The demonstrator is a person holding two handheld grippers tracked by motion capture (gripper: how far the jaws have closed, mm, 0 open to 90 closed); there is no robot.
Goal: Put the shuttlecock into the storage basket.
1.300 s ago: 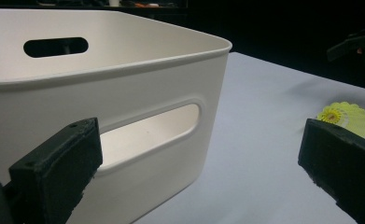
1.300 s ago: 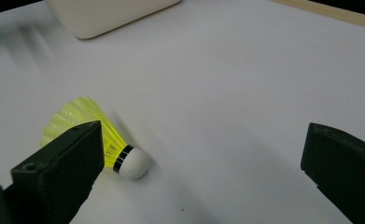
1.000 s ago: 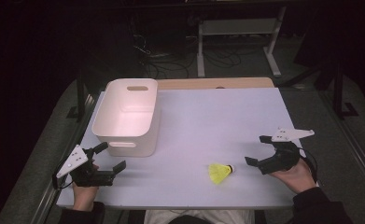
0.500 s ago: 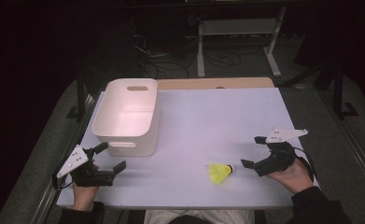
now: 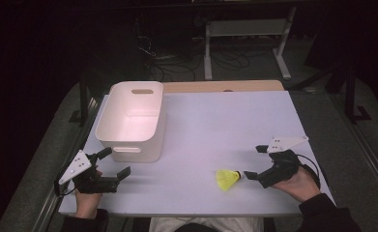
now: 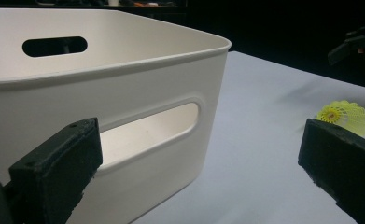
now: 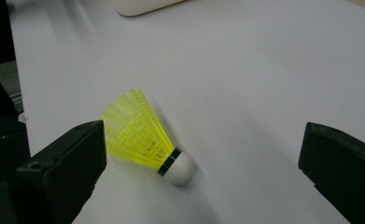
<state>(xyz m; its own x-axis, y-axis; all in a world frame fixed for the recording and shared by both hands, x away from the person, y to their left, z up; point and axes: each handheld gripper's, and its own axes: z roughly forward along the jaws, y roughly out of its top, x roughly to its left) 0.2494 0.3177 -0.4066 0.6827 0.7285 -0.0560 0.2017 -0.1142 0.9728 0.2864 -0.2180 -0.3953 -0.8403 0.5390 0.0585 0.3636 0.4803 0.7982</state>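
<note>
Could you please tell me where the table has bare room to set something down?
The widest bare patch of the table lies right of the white bin, running to the far and right edges. The near strip between the left tongs and the yellow shuttlecock is free too. It is crowded around the shuttlecock, where the right tongs stand open.

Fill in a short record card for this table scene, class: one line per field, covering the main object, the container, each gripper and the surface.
Main object: yellow shuttlecock with a white cork tip, lying on its side
Position: near edge of the table, right of centre
Container: white bin with handle slots, at the left, nothing seen inside
Right gripper: open, jaws either side of the shuttlecock, not closed on it
Left gripper: open, just in front of the bin, holding nothing
Surface: pale tabletop
</note>
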